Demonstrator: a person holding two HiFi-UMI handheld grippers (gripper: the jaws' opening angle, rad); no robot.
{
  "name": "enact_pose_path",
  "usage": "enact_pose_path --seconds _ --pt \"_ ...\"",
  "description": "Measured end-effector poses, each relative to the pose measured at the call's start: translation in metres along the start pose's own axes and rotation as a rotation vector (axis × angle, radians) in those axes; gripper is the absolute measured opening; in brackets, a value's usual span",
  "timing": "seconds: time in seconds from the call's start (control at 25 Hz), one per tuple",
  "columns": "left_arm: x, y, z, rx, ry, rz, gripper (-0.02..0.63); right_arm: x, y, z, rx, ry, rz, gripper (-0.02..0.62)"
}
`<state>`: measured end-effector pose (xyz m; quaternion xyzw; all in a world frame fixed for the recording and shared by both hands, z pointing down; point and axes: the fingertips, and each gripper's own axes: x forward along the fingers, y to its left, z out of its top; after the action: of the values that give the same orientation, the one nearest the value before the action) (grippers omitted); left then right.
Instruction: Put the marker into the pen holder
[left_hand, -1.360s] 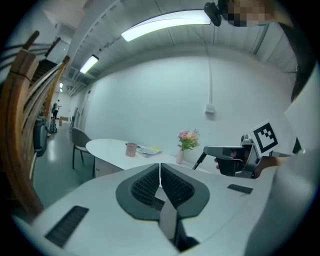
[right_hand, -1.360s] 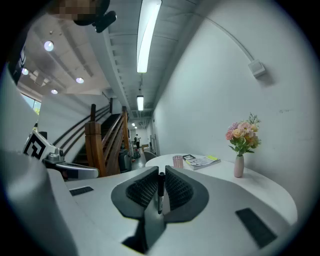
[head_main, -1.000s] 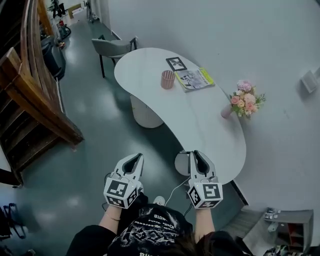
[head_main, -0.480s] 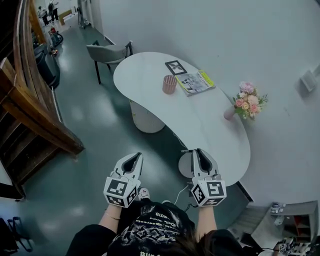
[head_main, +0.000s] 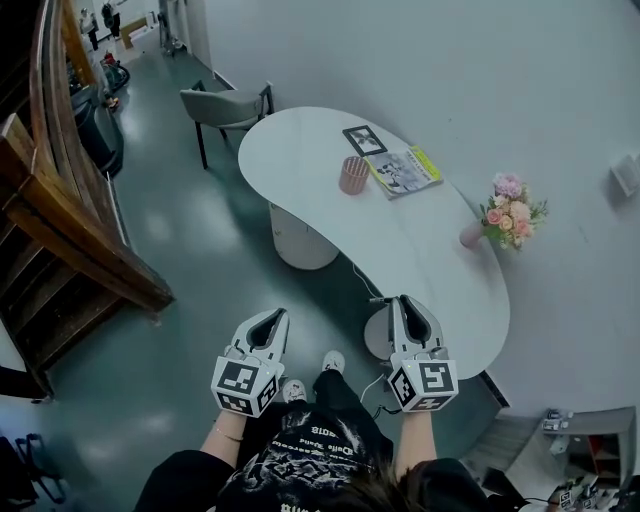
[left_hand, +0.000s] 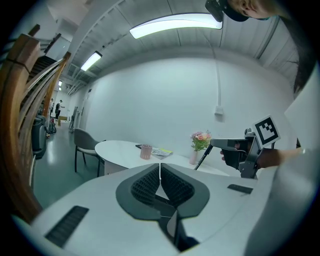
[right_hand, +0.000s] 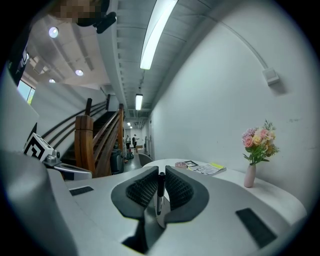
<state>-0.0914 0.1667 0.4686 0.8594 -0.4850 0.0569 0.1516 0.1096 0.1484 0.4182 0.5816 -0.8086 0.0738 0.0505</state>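
The pink ribbed pen holder (head_main: 353, 174) stands on the far part of the white curved table (head_main: 420, 260), beside a magazine (head_main: 403, 170). My right gripper (head_main: 408, 306) hovers off the table's near end, well short of the holder. It is shut on a black marker (right_hand: 160, 192), which stands upright between the pads. The left gripper view shows that marker (left_hand: 202, 159) slanting down out of the right gripper (left_hand: 235, 150). Over the floor to the left, my left gripper (head_main: 271, 320) is shut with nothing in it. The holder (right_hand: 181, 164) looks small and far ahead.
A pink vase of flowers (head_main: 510, 215) stands at the table's right edge, by the white wall. A framed black card (head_main: 364, 140) lies beyond the magazine. A grey chair (head_main: 225, 105) sits at the table's far end. A wooden staircase (head_main: 70, 230) fills the left side.
The view has shifted, so the table sits slightly further right and lower in frame. A shoe now shows on the floor between the grippers. Both grippers keep the same pose.
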Motion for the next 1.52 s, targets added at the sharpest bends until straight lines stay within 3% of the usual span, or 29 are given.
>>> enact_pose_path --seconds 0.64,1.08,1.52 --pt "0.048 0.049 0.003 -0.002 0.024 0.119 0.026 0.095 -0.029 -0.002 0.008 0.005 0.062 0.063" --pt "0.123 0.065 0.030 0.000 0.033 0.117 0.026 0.166 -0.072 0.013 0.009 0.017 0.077 0.063" --pt "0.208 0.063 0.049 -0.006 0.035 0.119 0.026 0.222 -0.122 0.035 0.005 0.003 0.147 0.063"
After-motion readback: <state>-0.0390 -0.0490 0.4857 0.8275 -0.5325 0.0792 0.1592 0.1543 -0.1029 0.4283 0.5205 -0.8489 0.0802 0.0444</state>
